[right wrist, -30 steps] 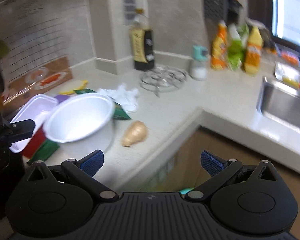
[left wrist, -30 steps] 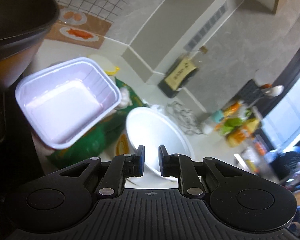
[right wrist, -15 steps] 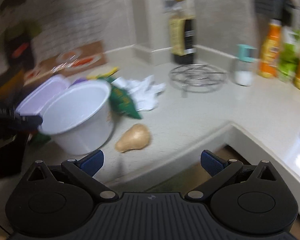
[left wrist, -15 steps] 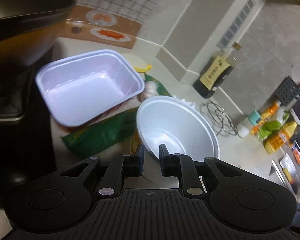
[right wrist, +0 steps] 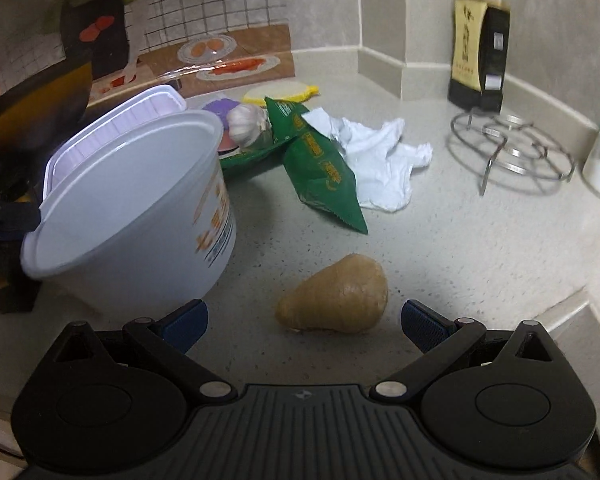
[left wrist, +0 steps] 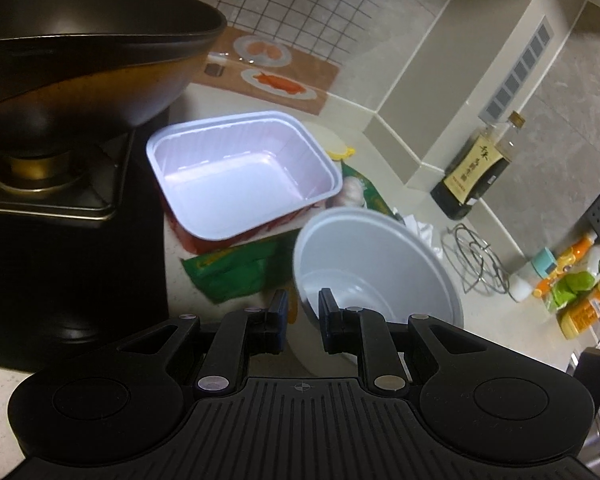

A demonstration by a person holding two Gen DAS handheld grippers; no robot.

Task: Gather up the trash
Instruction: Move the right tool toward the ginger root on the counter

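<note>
The right gripper (right wrist: 303, 318) hangs over the counter (right wrist: 480, 248) with its jaws spread wide and nothing between the pads; the tan ginger-like lump (right wrist: 334, 295) lies just ahead of the gap, at about twelve o'clock and slightly right of centre, close to the blue pads but not touching either. Its long axis runs across the jaw line at a slant, from the narrow end at about eight o'clock to the blunt, fatter end at about two o'clock, so the tip points toward the white cup (right wrist: 132, 216) on the left. That slant is the relation the next move seems to turn on: the jaws would close nearly along the lump's length unless the wrist rolls to take it across the narrower waist. The right hand is plainly the nearer one to it. The left gripper (left wrist: 303, 312) sits at the cup's near rim (left wrist: 306, 292) with its jaws narrow, one pad outside the wall and one inside; whether they actually pinch the rim cannot be told from either view. The cup leans, its mouth tipped toward nine o'clock in the right wrist view. Beyond it, at eleven o'clock, lies the white tray (left wrist: 240, 172); the green wrapper (right wrist: 320, 168) and crumpled tissue (right wrist: 384, 160) lie at about one o'clock, well apart from the open jaws.
</note>
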